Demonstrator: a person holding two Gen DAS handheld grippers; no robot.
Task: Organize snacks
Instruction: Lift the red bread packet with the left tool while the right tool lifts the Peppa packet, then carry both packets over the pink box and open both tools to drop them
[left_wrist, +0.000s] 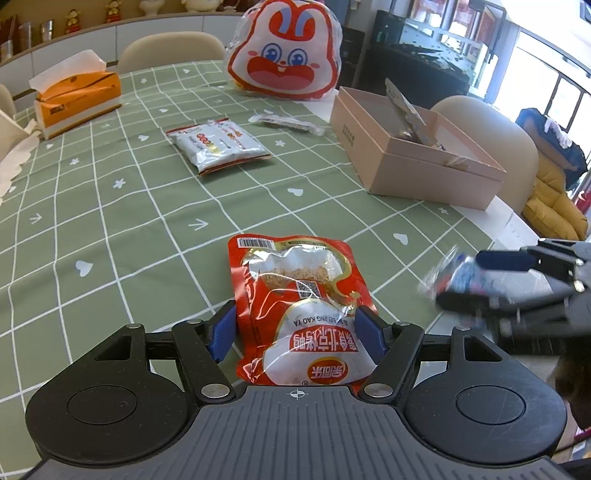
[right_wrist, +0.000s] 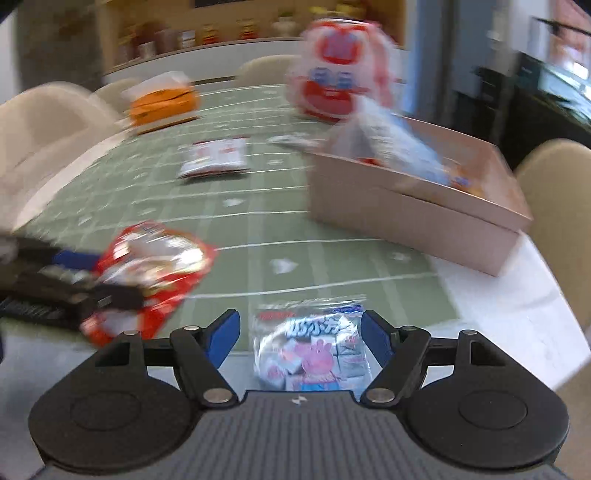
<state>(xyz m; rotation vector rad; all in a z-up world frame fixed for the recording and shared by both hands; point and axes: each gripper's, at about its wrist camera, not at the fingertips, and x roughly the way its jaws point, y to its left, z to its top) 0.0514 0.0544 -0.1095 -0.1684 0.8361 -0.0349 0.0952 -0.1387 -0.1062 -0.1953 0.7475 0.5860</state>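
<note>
A red snack pouch (left_wrist: 299, 306) lies between the blue pads of my left gripper (left_wrist: 297, 325), which closes on its sides; it also shows in the right wrist view (right_wrist: 151, 266). My right gripper (right_wrist: 300, 332) holds a clear packet with a pink pig print (right_wrist: 314, 354) between its pads; the view is blurred by motion. In the left wrist view the right gripper (left_wrist: 480, 277) is at the right with the packet (left_wrist: 454, 277). An open tan box (left_wrist: 413, 162) with snacks inside stands at the right (right_wrist: 417, 210). A white snack pack (left_wrist: 218, 144) and a thin clear wrapper (left_wrist: 284, 122) lie farther back.
A large rabbit-face bag (left_wrist: 288, 51) stands at the far side of the green checked tablecloth (left_wrist: 110, 206). An orange tissue box (left_wrist: 74, 99) sits at the far left. Beige chairs (left_wrist: 491, 147) surround the table. The table's white edge (right_wrist: 498, 314) runs by the box.
</note>
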